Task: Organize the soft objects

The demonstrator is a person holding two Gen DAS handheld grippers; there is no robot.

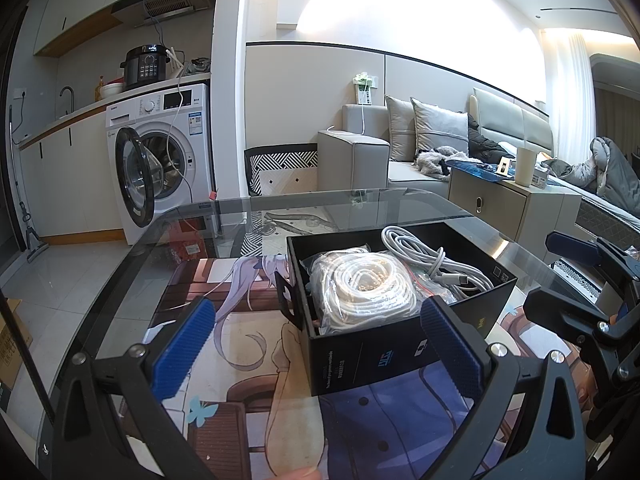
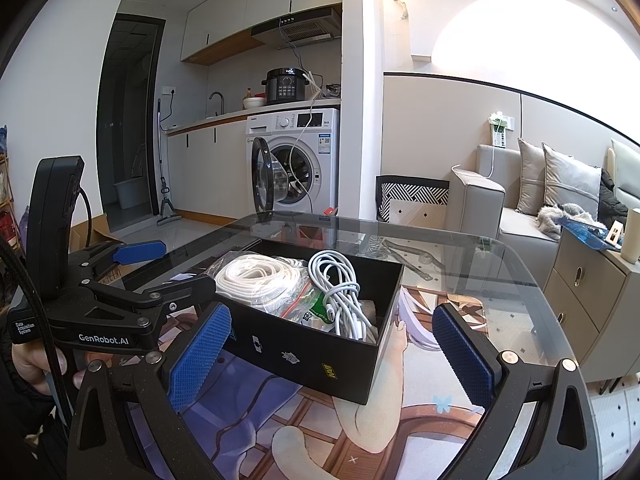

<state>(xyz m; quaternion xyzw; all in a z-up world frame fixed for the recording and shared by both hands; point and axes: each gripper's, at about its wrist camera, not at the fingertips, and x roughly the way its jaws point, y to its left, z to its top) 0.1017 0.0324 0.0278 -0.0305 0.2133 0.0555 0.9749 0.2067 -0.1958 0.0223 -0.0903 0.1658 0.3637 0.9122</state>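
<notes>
An open black box (image 1: 380,360) (image 2: 308,354) stands on a printed mat on the glass table. Inside lie a coiled white cord in a clear zip bag (image 1: 360,286) (image 2: 256,280) and a bundled white charging cable (image 1: 432,258) (image 2: 340,286). A green-printed packet (image 2: 316,313) shows under the cable. My left gripper (image 1: 316,344) (image 2: 176,270) is open, its blue pads either side of the box's near corner, not touching. My right gripper (image 2: 334,356) (image 1: 560,276) is open too, just before the box's long side. Neither holds anything.
The printed mat (image 1: 240,360) (image 2: 400,432) covers the near half of the glass table (image 1: 360,204) (image 2: 500,280). Beyond it are a washing machine (image 1: 168,152) with its door open, a grey sofa (image 1: 400,152) and a drawer cabinet (image 2: 580,292). A hand (image 2: 28,364) holds the left gripper.
</notes>
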